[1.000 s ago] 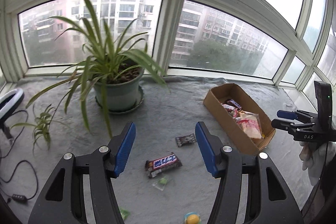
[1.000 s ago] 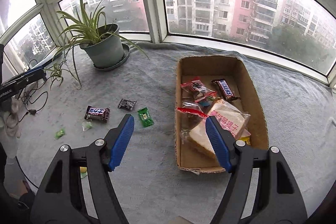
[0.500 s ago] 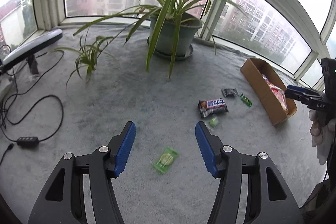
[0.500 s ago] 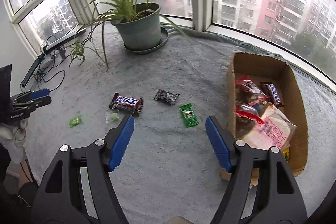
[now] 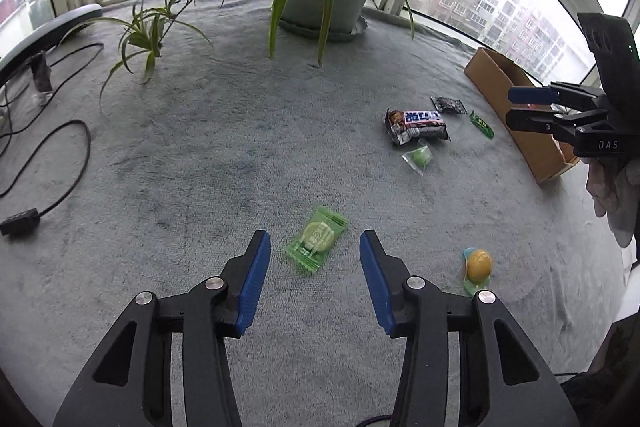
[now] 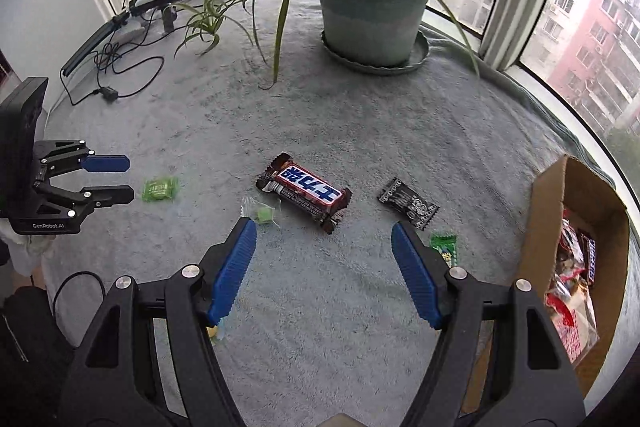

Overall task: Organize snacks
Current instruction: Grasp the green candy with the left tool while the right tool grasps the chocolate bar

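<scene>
two tools: left tool (image 5: 315, 253) closing round flat crinkly green sachet (image 5: 316, 239), untouched; right tool (image 6: 324, 239) wide.

"DAS" on right gripper (image 5: 560, 107), "GenRobot.AI" on left gripper (image 6: 106, 179)

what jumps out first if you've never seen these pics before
The big potted spider plant at the back by the windows grabs the eye first, then the snacks scattered on the grey blanket: a chocolate bar lies mid-floor, and a cardboard box of packets sits at the right. In the left wrist view, the left hand-held gripper is closing, with a green wrapped candy just ahead of its untouched pads.
</scene>
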`<state>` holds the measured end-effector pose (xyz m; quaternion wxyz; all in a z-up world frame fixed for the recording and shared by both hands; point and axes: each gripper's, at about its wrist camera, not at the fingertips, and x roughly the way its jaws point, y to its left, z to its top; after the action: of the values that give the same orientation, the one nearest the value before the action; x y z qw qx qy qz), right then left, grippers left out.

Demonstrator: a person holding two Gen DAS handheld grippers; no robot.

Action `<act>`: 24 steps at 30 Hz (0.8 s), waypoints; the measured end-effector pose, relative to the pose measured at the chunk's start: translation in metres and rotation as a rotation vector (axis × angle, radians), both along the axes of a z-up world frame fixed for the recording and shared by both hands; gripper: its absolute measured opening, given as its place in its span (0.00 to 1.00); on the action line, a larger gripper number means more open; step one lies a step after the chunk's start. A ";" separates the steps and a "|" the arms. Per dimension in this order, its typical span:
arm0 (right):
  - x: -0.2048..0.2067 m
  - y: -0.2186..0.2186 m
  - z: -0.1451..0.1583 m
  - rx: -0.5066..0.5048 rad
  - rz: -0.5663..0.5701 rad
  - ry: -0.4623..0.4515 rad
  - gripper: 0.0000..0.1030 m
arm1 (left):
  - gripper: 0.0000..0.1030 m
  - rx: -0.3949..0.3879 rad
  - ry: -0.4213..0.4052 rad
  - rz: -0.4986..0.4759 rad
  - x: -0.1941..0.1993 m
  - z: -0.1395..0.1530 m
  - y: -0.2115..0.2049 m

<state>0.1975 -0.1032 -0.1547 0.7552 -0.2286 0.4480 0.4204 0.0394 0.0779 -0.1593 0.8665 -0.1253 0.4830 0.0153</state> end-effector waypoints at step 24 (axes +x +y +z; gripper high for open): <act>0.022 0.068 -0.058 -0.142 0.131 0.014 0.54 | 0.30 0.094 0.052 -0.096 0.021 -0.029 -0.017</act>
<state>0.2198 -0.0354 -0.2124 0.7048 -0.3074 0.4659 0.4378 0.0602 0.0608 -0.1887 0.8583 -0.0609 0.5095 -0.0003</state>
